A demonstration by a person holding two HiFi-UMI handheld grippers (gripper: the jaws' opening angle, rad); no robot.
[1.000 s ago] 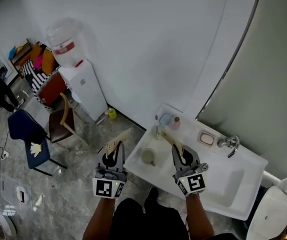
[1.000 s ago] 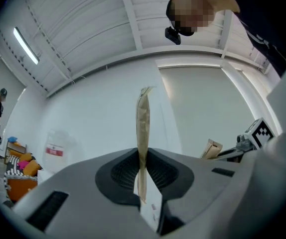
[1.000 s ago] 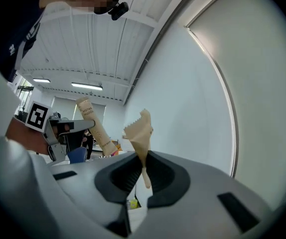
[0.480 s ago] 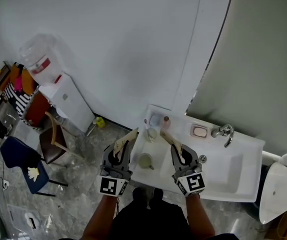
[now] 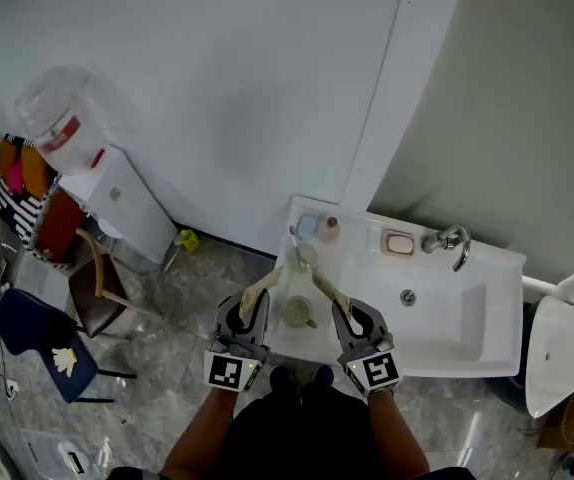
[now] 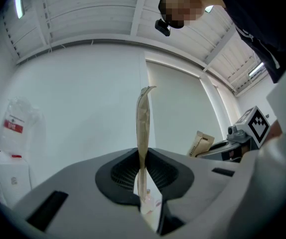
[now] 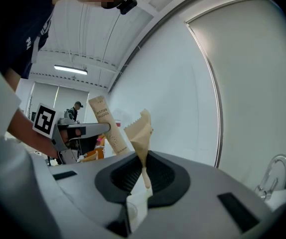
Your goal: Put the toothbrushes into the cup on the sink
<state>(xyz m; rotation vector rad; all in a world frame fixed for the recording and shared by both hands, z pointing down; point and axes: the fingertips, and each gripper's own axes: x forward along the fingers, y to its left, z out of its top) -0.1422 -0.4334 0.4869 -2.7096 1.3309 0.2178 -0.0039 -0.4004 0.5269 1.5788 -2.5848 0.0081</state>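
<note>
Head view looks steeply down on sink (image 5: 497,278); both gripper views face wall (image 6: 83,93).

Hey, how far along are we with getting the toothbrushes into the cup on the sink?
Done: nothing; the cup looks empty. In hand: left gripper shut on wrapped toothbrush, right gripper shut on second toothbrush, near the sink. Left: drop both in.

Office washroom corner — sink (image 5: 447,328), water dispenser (image 5: 117,203)

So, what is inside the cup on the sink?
The cup looks empty. The wrapped toothbrushes are in the left gripper and right gripper. Nothing covers its opening; fine detail is lost.
</note>
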